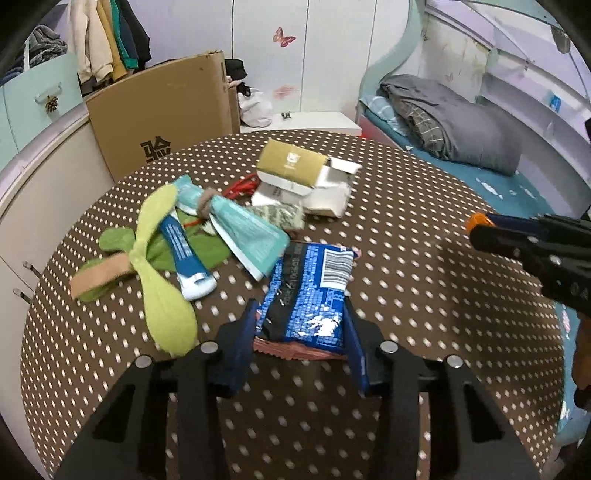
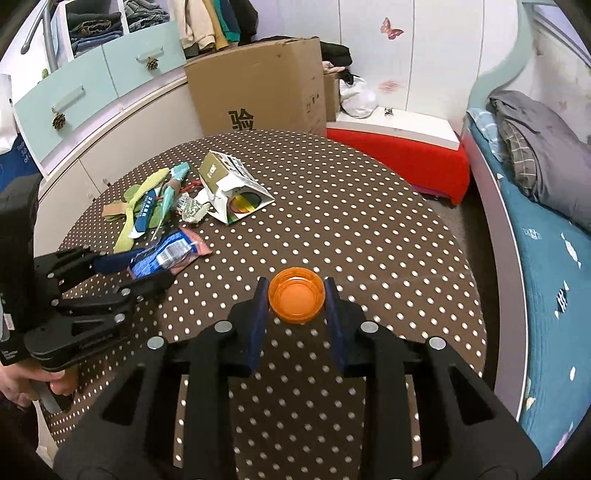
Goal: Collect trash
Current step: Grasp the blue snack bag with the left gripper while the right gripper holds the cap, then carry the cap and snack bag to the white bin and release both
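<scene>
wrappers (image 2: 162, 221) left of cap (image 2: 296, 301), on table (image 2: 369, 221)

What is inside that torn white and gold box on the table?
Through the open end of the white and gold box, something round with rainbow stripes shows. The rest of the inside is hidden by the box walls.

From my remote seat I see a table (image 2: 369, 221) under a brown, white-dotted cloth. Behind it stands a tall cardboard box (image 2: 258, 85) against pale blue drawers (image 2: 66, 99). Butterfly stickers (image 2: 390, 28) dot the white wall. A bed (image 2: 546, 236) with grey bedding (image 2: 535, 147) runs along the right.
</scene>
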Available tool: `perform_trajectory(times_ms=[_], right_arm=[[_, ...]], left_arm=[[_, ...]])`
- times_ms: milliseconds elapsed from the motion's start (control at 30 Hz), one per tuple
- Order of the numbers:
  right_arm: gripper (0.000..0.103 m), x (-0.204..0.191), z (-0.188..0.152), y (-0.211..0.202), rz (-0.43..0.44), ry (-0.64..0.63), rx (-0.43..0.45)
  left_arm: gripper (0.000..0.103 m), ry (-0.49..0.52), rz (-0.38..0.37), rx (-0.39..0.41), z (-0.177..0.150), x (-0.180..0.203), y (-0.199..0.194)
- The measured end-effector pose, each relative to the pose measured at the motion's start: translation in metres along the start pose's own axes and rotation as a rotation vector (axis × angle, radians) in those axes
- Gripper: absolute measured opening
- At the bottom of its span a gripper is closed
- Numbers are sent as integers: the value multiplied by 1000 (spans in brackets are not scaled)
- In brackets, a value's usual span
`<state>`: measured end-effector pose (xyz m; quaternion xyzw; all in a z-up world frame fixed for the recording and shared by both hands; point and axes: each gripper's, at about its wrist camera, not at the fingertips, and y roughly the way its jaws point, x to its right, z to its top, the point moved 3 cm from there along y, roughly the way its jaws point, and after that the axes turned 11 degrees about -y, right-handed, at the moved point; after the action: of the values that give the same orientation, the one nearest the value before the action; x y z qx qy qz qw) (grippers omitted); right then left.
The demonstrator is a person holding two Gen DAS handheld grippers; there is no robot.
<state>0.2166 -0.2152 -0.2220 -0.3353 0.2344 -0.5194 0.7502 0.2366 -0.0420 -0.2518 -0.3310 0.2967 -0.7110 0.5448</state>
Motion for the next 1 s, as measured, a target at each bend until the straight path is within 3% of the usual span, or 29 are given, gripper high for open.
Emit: perform_trajectory(times_ms=[233, 333, 400, 467, 700, 1000], right_arm=[[29, 7, -17, -13, 10, 28, 2], [29, 8, -21, -16, 12, 39, 2], [29, 9, -24, -22, 9, 40, 7], [29, 10, -25, -27, 8, 45, 16], [29, 35, -32, -57, -28, 79, 60], [29, 89, -47, -100, -99, 173, 127]], left_arm=[[45, 8, -23, -6, -32, 5, -22], [69, 18, 15, -2, -31, 5, -20], [67, 14, -4, -4, -25, 5, -16], [43, 19, -16, -8, -21, 7, -13], [40, 22, -80, -8, -16, 29, -22], [40, 65, -155, 104, 17, 84, -66]])
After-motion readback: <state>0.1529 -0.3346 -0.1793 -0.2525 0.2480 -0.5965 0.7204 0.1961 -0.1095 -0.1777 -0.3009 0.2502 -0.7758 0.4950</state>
